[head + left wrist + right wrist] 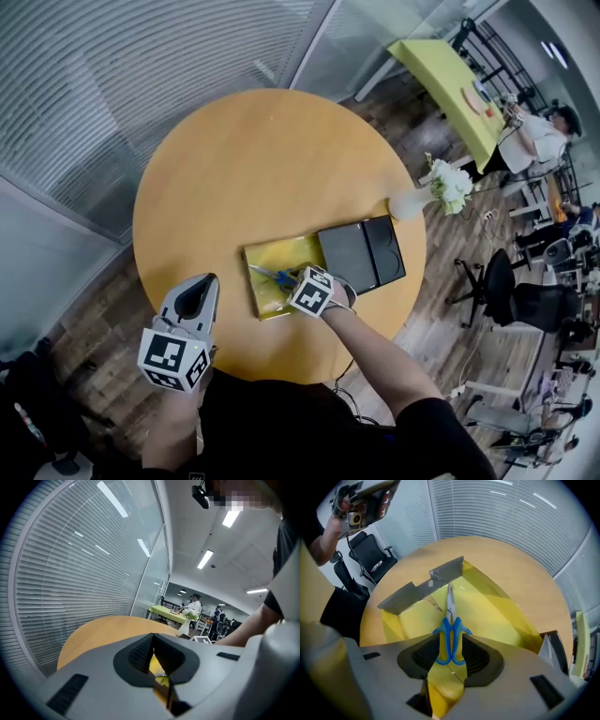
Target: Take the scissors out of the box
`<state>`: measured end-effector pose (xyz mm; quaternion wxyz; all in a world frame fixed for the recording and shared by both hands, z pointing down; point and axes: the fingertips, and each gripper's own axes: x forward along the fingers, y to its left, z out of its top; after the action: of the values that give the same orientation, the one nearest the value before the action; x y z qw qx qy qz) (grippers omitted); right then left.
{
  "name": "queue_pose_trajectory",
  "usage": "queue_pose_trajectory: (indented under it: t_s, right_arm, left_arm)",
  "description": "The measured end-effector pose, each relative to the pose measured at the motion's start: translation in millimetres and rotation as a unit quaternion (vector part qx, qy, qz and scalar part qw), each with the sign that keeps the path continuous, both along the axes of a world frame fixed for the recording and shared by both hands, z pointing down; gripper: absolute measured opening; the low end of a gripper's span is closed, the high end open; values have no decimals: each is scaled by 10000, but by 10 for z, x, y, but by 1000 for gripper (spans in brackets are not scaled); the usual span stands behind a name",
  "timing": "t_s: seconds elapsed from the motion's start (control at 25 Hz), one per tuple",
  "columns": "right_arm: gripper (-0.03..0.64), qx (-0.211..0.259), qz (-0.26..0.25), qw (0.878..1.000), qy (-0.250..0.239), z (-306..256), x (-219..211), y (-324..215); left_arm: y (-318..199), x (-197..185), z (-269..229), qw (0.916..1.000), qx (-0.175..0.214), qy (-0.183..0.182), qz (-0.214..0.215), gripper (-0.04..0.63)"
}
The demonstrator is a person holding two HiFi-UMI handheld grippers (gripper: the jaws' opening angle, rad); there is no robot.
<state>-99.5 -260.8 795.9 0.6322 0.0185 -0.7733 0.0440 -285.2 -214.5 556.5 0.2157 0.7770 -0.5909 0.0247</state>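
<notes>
Scissors with blue handles (pixel 450 637) lie in an open yellow box (pixel 501 616), blades pointing towards its far flap. In the head view the scissors (pixel 278 277) show in the box (pixel 267 255) near the round table's front edge. My right gripper (pixel 451 644) points steeply down into the box and is open, with the blue handles between its jaws; no pad presses on them. Seen from the head, the right gripper (pixel 300 285) sits under its marker cube. My left gripper (pixel 197 283) hangs off the table's near left edge, shut and empty, its tips (pixel 153 637) meeting.
A black lid (pixel 361 251) lies right of the box. A white vase with flowers (pixel 441 187) stands at the table's (pixel 244 159) right edge. Blinds and a glass wall run behind. Office chairs (pixel 502 286) and a green table (pixel 450 84) with people stand to the right.
</notes>
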Motion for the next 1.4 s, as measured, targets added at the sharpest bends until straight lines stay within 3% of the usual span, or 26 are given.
queue_pose_trajectory:
  t_s: [0.4, 0.88, 1.12, 1.4]
  right_arm:
    - [146, -229, 225, 9995, 25, 78, -27, -41]
    - [101, 81, 318, 9995, 6, 11, -84, 1]
    - [98, 222, 814, 9962, -202, -262, 8, -21]
    - [98, 413, 1591, 9817, -959, -797, 97, -64]
  left_arm:
    - [55, -143, -14, 10000, 8, 24, -79, 12]
    - [108, -146, -130, 9998, 111, 50, 177, 12]
    - [111, -113, -240, 9989, 216, 99, 401, 12]
    - [98, 93, -427, 9955, 414, 51, 848, 12]
